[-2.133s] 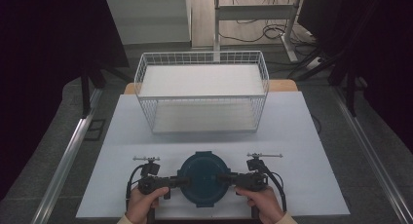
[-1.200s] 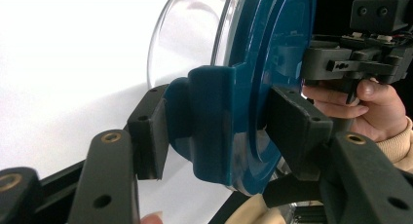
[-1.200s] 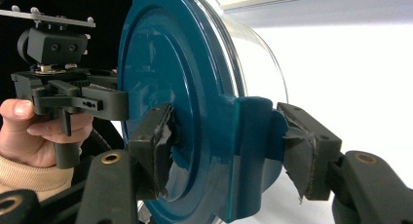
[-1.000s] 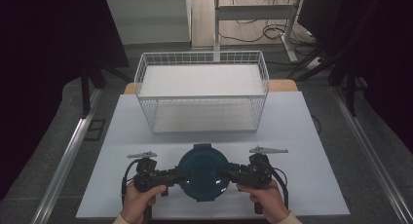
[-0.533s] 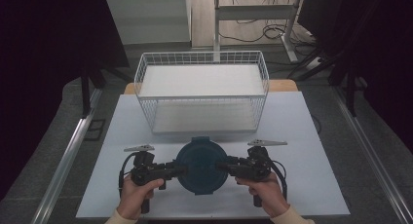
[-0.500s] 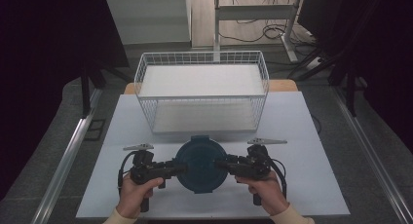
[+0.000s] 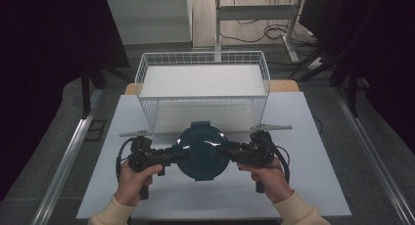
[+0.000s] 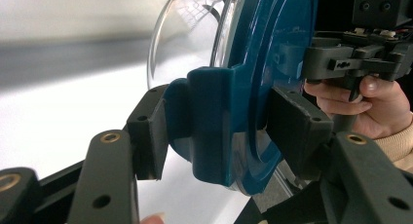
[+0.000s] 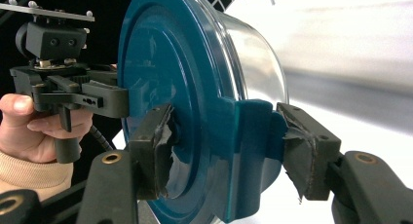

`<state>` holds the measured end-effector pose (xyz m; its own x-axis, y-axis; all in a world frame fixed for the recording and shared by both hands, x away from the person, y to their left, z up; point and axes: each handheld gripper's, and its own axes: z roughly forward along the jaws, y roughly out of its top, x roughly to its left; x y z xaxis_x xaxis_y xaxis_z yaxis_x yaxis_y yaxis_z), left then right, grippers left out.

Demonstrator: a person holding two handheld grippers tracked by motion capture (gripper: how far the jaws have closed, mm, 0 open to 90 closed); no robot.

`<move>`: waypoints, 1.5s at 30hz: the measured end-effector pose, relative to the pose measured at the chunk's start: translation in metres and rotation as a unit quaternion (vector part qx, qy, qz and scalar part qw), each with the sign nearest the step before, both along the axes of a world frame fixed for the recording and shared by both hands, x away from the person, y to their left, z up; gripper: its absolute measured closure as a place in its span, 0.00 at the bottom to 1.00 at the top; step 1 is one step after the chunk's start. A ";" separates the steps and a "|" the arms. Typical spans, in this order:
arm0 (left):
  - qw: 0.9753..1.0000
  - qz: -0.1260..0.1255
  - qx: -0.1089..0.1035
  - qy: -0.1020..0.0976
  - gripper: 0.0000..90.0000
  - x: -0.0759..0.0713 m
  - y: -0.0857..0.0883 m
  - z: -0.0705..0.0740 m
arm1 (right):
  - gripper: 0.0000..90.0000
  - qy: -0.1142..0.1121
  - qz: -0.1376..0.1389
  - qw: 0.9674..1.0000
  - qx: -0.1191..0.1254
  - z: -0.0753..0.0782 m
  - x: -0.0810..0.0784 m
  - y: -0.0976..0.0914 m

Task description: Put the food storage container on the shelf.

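Observation:
A round container (image 7: 201, 149) with a dark teal lid and a clear bowl hangs above the white table (image 7: 303, 151), lid up, just in front of the wire basket. My left gripper (image 7: 178, 154) is shut on the teal tab at its left side, and my right gripper (image 7: 224, 151) is shut on the tab at its right. In the left gripper view the container (image 8: 253, 87) sits in my left gripper (image 8: 221, 131), pads pressed on both faces of the tab. In the right gripper view, my right gripper (image 9: 229, 151) clamps the container (image 9: 170, 87) the same way.
A white wire basket (image 7: 205, 115) with a white liner stands at the table's far middle, close behind the container. Bare table lies to both sides. Metal rails run along the table's left and right edges. Each gripper view shows the opposite hand and gripper behind the lid.
Both grippers have carried the container away from the person's side toward the basket, and it now rides higher. Both grips have stayed the same.

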<state>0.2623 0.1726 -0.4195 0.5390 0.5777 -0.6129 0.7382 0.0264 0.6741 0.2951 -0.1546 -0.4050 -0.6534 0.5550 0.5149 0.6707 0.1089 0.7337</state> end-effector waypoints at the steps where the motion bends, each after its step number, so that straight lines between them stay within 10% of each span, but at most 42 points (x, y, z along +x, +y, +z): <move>1: 1.000 -0.001 -0.001 -0.001 0.48 0.002 0.000 0.003 | 0.45 -0.003 0.000 1.000 -0.001 0.004 0.001 0.000; 25: 0.999 0.004 0.001 -0.037 0.48 0.031 0.006 0.062 | 0.45 -0.041 0.008 0.999 -0.003 0.067 0.033 0.006; 45: 0.998 0.000 0.006 -0.060 0.48 0.089 0.011 0.116 | 0.46 -0.058 0.005 0.998 -0.001 0.118 0.085 0.011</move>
